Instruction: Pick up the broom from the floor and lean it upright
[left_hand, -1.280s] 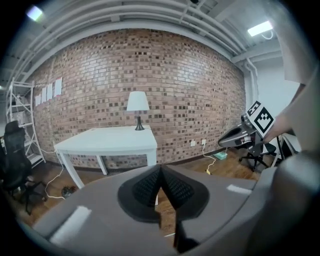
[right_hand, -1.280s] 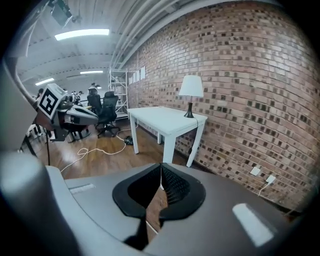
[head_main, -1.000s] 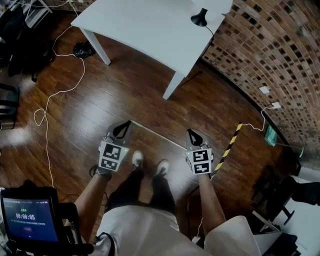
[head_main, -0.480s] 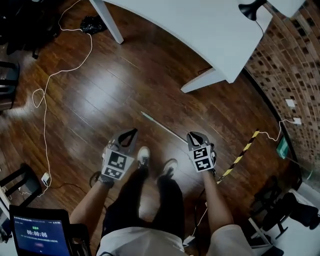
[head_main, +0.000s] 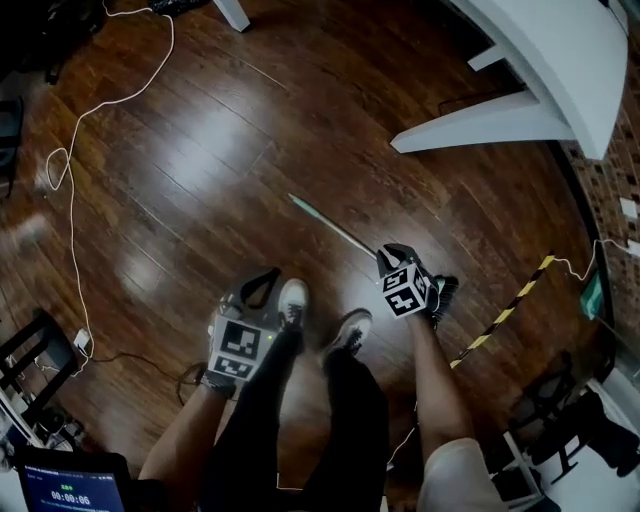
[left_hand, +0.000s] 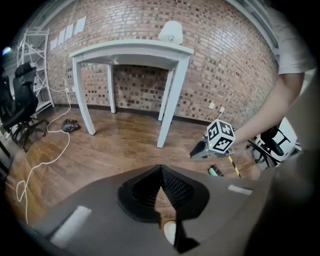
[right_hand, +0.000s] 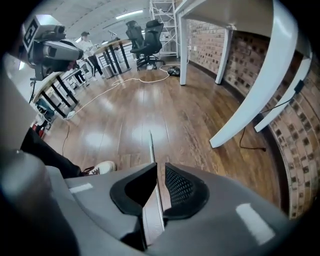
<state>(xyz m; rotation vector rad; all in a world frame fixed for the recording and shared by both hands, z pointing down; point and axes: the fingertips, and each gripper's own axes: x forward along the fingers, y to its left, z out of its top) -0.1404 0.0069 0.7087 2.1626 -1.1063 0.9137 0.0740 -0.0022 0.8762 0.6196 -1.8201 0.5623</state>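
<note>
Both grippers are sinking nearer the floor (head_main: 200, 150) than a second ago. Now the right gripper (head_main: 386, 253) is opening its jaws astride the broom (head_main: 330, 225), lying flat there, to clamp its handle; the left gripper (head_main: 262, 285) is keeping empty jaws closed.

Left gripper (head_main: 268, 278) nose-down, fingers (left_hand: 176, 189) together.

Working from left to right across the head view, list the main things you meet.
White cable → left hand-held gripper → broom handle → right hand-held gripper, its jaws just now opening with the handle between them → yellow-and-black striped strip.
</note>
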